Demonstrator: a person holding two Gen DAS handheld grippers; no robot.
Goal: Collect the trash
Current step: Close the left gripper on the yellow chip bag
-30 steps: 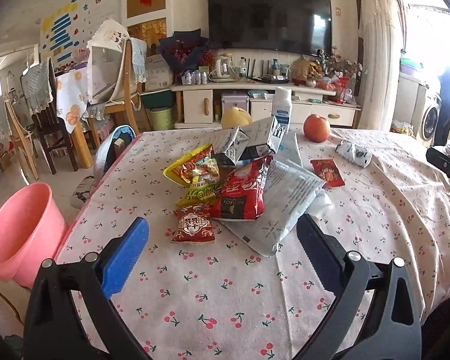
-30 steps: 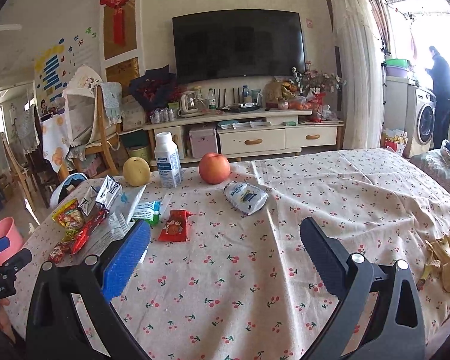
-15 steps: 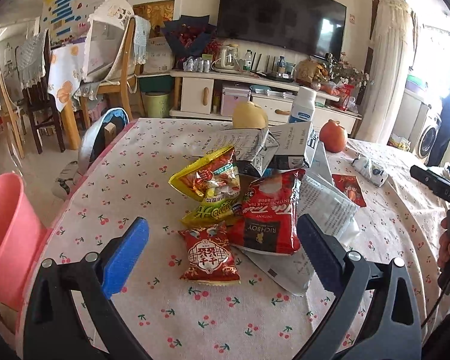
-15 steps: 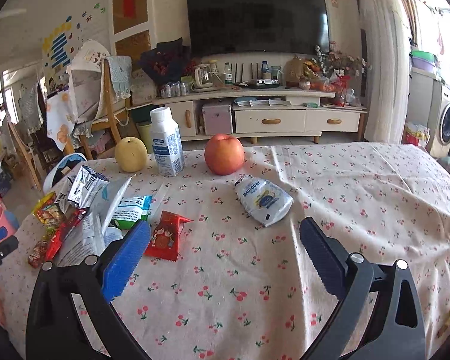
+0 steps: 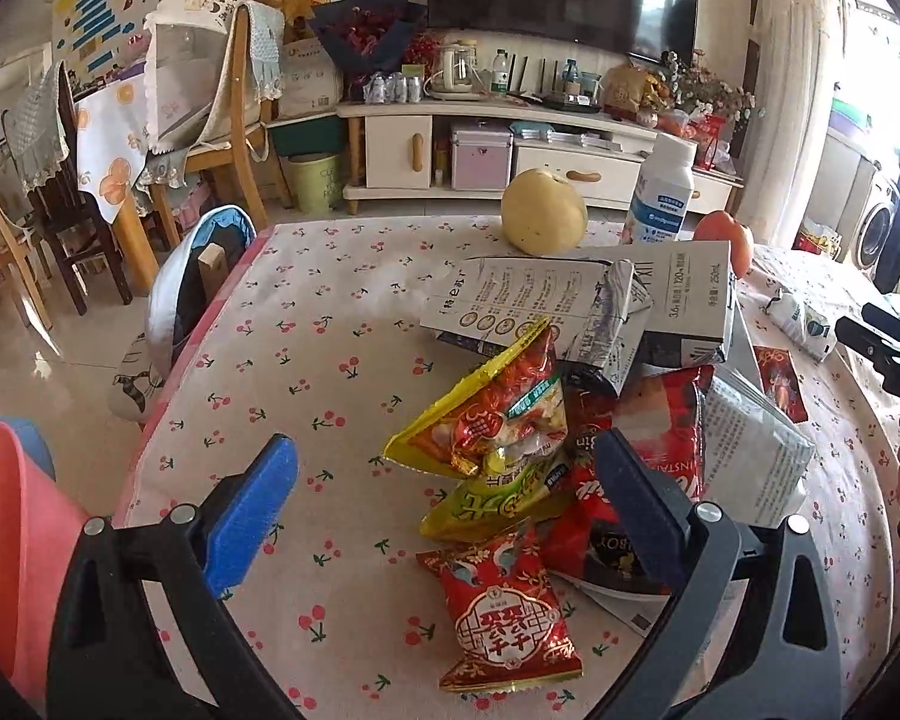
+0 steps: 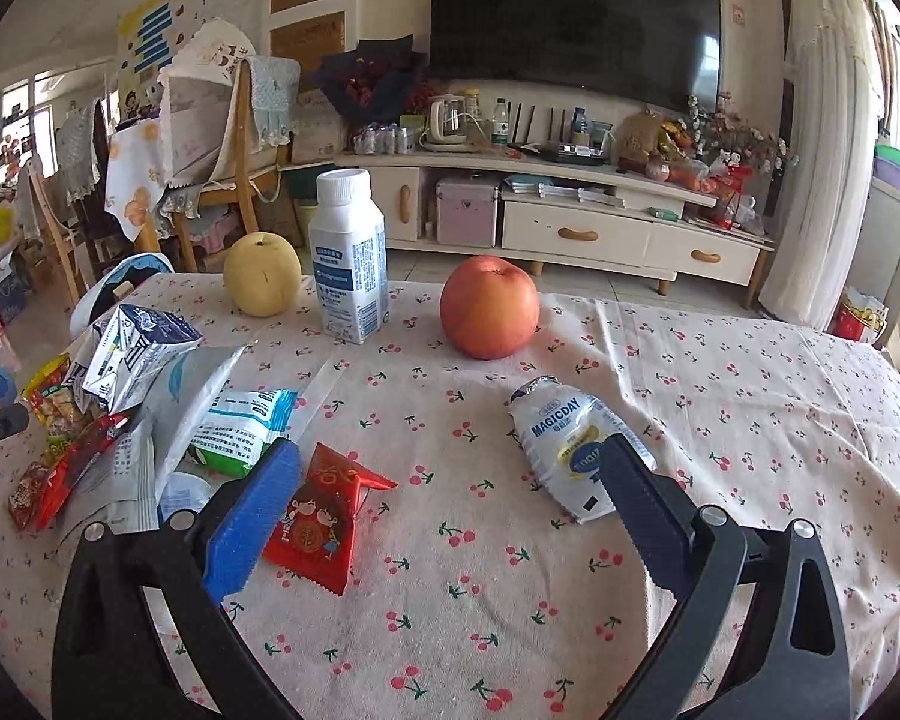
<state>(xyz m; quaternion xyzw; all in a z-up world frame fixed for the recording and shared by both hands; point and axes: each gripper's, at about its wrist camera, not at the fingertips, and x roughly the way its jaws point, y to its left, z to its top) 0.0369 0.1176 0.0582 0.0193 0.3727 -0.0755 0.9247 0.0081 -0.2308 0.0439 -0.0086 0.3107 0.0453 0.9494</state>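
Note:
A heap of snack wrappers lies on the cherry-print tablecloth (image 5: 306, 372): a small red packet (image 5: 504, 618) in front, a yellow bag (image 5: 486, 420), a red instant-noodle bag (image 5: 630, 480) and flattened milk cartons (image 5: 576, 306). My left gripper (image 5: 450, 498) is open, its fingers either side of the heap's near end. My right gripper (image 6: 450, 504) is open above the cloth, between a red packet (image 6: 321, 516) and a crumpled white MAGICDAY pouch (image 6: 570, 444).
A pink bucket (image 5: 12, 540) stands off the table's left edge. A pear (image 6: 262, 274), a white bottle (image 6: 348, 258) and an apple (image 6: 489, 307) stand at the far side. A green-white packet (image 6: 240, 432) lies by the heap. Chairs and a TV cabinet stand behind.
Both grippers have moved forward and lower toward the table. The wrapper heap now sits between my left fingers, and the red packet and white pouch sit close to my right fingers.

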